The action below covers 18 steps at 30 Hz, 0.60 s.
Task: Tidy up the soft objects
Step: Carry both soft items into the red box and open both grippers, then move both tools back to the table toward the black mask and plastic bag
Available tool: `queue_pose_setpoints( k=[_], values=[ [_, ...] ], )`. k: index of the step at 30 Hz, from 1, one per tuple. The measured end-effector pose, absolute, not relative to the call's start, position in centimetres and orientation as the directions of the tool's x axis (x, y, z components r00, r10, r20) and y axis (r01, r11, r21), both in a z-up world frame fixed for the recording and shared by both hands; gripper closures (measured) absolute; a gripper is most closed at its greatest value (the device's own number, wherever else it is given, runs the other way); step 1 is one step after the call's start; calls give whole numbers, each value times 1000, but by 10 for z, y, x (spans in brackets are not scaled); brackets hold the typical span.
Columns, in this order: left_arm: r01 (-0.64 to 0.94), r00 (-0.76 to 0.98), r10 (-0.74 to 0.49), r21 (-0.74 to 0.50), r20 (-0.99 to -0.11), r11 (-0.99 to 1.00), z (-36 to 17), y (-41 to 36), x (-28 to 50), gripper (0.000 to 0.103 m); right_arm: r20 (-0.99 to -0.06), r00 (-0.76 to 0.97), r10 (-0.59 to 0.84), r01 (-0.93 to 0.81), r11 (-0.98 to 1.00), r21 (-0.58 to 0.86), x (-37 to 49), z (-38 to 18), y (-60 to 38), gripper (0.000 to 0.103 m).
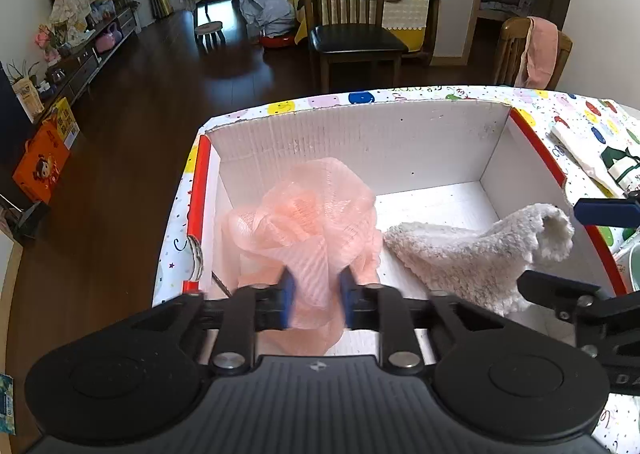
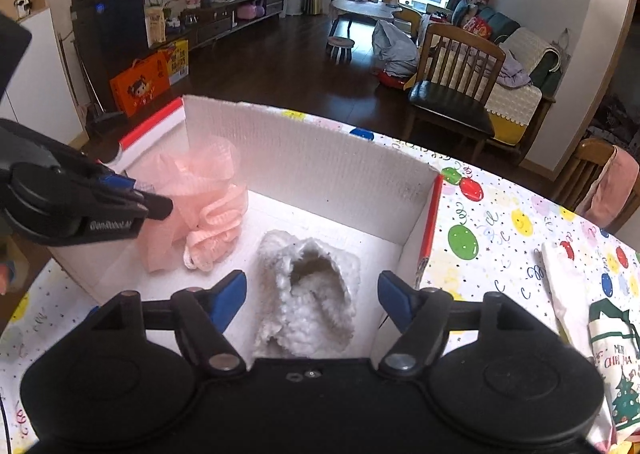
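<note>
Left wrist view: both items lie in the white box [image 1: 440, 141], the pink mesh puff [image 1: 316, 213] by its left wall, the fluffy white sock [image 2: 308, 294] near its right. This looks like the release step. The left gripper [image 1: 316, 298] stands partly apart around puff mesh, contact blurred; the right gripper [image 2: 312, 300] gapes clear of the sock. Next: lift out, fetch the cloth bag [image 2: 612, 338], partly cropped.
</note>
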<state>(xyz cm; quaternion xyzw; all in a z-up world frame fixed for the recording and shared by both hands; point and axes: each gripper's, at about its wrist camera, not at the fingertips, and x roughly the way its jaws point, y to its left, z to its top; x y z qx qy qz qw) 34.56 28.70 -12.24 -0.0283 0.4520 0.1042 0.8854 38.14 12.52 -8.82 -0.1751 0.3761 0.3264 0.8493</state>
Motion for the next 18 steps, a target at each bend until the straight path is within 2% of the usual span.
queue_pose_setpoints(
  k=[1,2,3,9,18],
  values=[
    [-210,572,157,41,-805,977,-121,286,344,53,-750,504,427,-687,725,-49,381,-86,123,28],
    [-211,575,154,36,-804,977,-119,287,343,29,-746,506,432,-688,725,-47,380,-84,120,27],
    [-214,580,154,33,-800,976,-118,286,341,25,-743,509,436,-686,726,-44,380,-82,118,26],
    [-224,628,168,31,-760,974,-97,276,324,24,-716,509,478,-682,731,3,370,-64,94,23],
    [-176,717,133,7,-684,984,-53,240,293,21,-616,554,559,-685,727,43,345,-17,41,16]
  ],
)
